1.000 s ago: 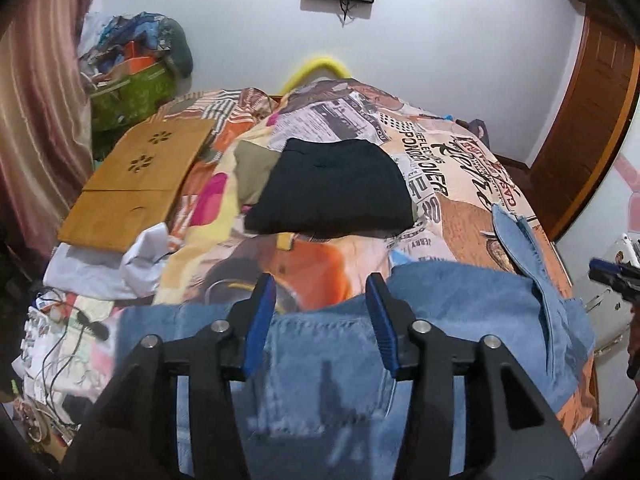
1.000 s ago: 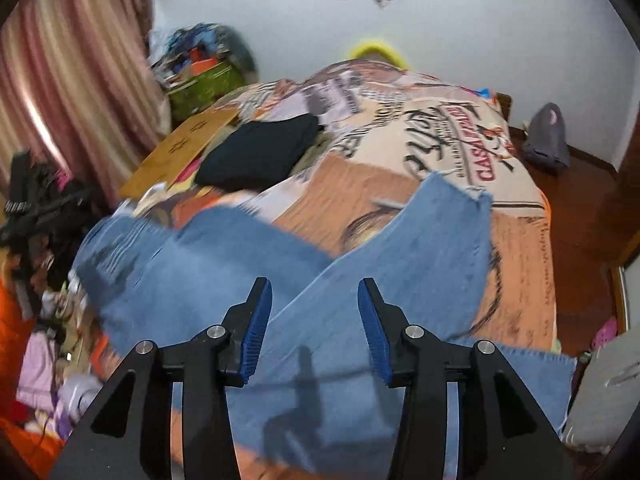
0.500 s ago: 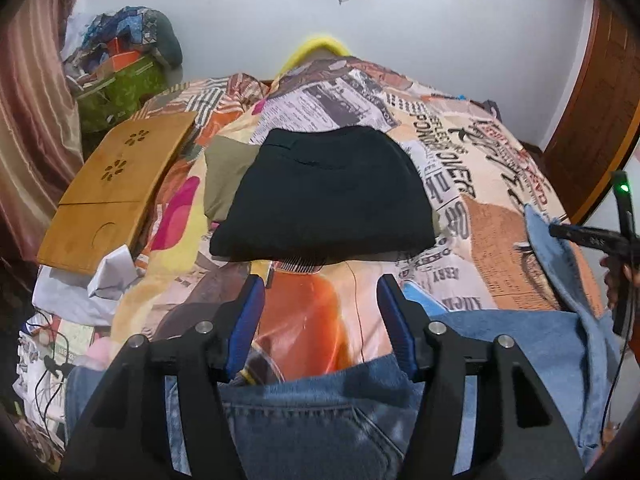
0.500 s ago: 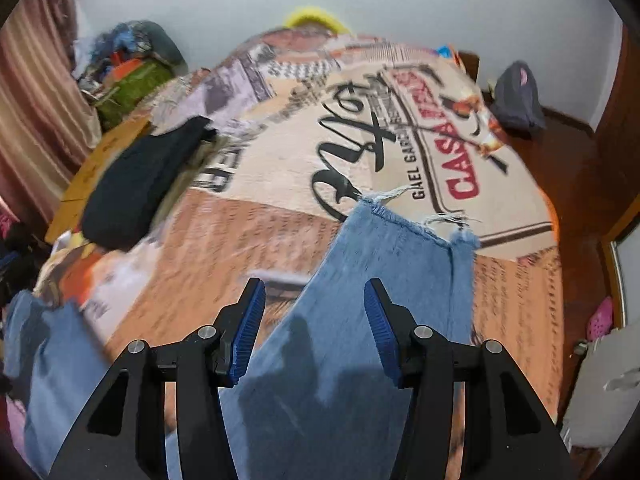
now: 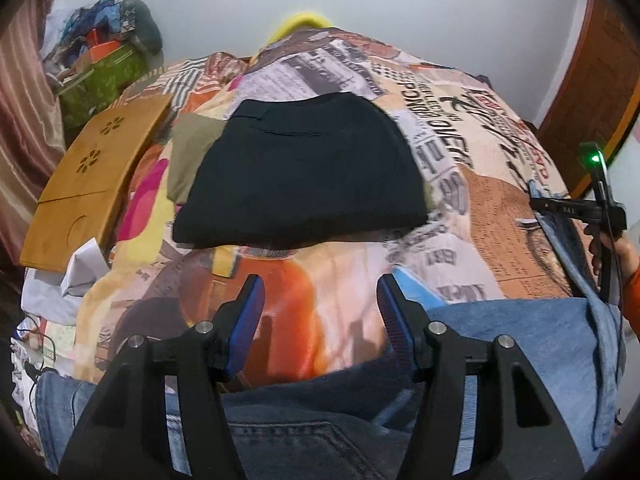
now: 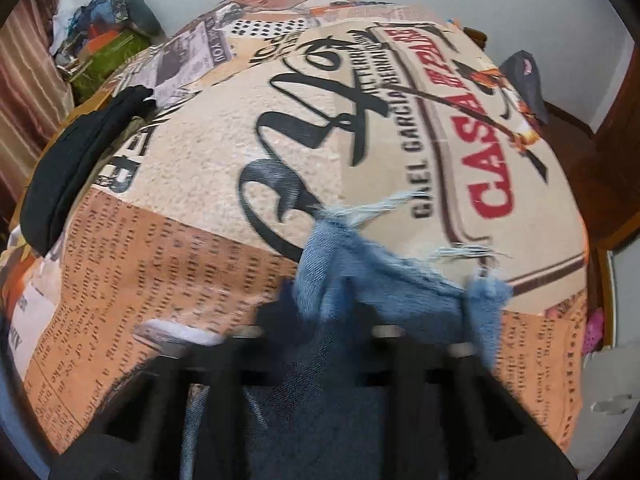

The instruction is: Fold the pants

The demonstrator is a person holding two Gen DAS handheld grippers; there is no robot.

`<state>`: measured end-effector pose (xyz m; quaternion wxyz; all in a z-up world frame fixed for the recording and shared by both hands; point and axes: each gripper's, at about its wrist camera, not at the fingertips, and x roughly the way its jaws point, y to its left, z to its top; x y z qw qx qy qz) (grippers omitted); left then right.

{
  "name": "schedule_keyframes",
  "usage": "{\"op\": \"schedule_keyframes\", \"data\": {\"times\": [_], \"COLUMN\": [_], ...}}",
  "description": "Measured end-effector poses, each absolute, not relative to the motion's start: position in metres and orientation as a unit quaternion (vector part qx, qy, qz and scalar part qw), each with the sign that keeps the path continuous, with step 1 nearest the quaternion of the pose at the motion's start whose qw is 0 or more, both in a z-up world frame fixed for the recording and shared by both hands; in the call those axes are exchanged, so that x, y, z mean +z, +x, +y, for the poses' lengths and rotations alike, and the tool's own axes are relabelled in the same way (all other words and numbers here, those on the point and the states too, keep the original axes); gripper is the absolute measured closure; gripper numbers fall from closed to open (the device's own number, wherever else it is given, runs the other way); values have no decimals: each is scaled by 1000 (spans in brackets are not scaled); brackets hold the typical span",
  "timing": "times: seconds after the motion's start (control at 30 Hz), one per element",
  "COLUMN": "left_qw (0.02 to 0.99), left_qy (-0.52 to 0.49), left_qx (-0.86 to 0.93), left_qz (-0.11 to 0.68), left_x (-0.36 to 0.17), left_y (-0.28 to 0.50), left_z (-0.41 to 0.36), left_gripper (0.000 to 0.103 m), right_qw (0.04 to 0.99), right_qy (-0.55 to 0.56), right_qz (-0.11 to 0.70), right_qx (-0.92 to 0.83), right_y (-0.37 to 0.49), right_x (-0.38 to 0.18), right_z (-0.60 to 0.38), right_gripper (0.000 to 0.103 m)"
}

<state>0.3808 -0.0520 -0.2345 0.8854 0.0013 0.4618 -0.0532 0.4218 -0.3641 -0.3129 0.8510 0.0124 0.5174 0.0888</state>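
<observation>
Big bed with a loud newspaper-print bedspread (image 5: 492, 216), and the blue jeans (image 5: 520, 344) are sprawled across the near end of it. Folded black garment (image 5: 304, 176) sits further up, wooden lap tray (image 5: 92, 172) off to the side. Left gripper (image 5: 320, 312) hangs wide apart over the waistband, nothing in it. Right gripper (image 6: 320, 312) is clamped tight on the frayed leg hem (image 6: 384, 264).

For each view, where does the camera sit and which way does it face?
Left wrist: on the left gripper, facing down the bed over the jeans to the black garment; the open gripper and the person's hand show.
Right wrist: on the right gripper, tilted down at the frayed hem it has clamped; blurred fingers show.
Shared: jeans, black garment, bedspread.
</observation>
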Motion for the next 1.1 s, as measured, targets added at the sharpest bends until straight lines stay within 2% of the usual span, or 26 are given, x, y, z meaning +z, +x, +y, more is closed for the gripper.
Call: {"op": "schedule_keyframes", "data": {"times": [0.17,0.4,0.57,0.9,0.93,0.97,1.0,1.03,1.1], "left_qw": [884,878,862,806,801,799,796,794,793], "left_qy": [10,13,5,23,27,29,38,46,51], "left_qx": [-80,-130,-187,-292,-299,-303,-308,-310,-315], "left_qz": [461,461,472,515,518,518,519,521,519], "left_x": [-216,-194,-187,-216,-220,-220,-223,-224,-221], "left_y": [363,336,317,279,277,274,271,269,267], "left_z": [-73,-121,-170,-280,-287,-291,-297,-303,-307], "left_gripper": [43,38,37,37,39,50,71,81,93], "right_qw": [860,902,917,918,918,918,918,918,917], "right_qy": [44,70,79,111,114,119,122,124,131], "right_qz": [502,419,385,378,377,376,376,376,375], "right_qx": [84,79,70,43,41,39,37,35,34], "right_y": [412,340,288,230,228,225,222,222,219], "right_x": [-295,-199,-157,-159,-159,-159,-159,-159,-159], "right_z": [-392,-433,-458,-492,-493,-497,-500,-504,-509], "right_gripper": [95,95,95,95,95,95,95,95,95]}}
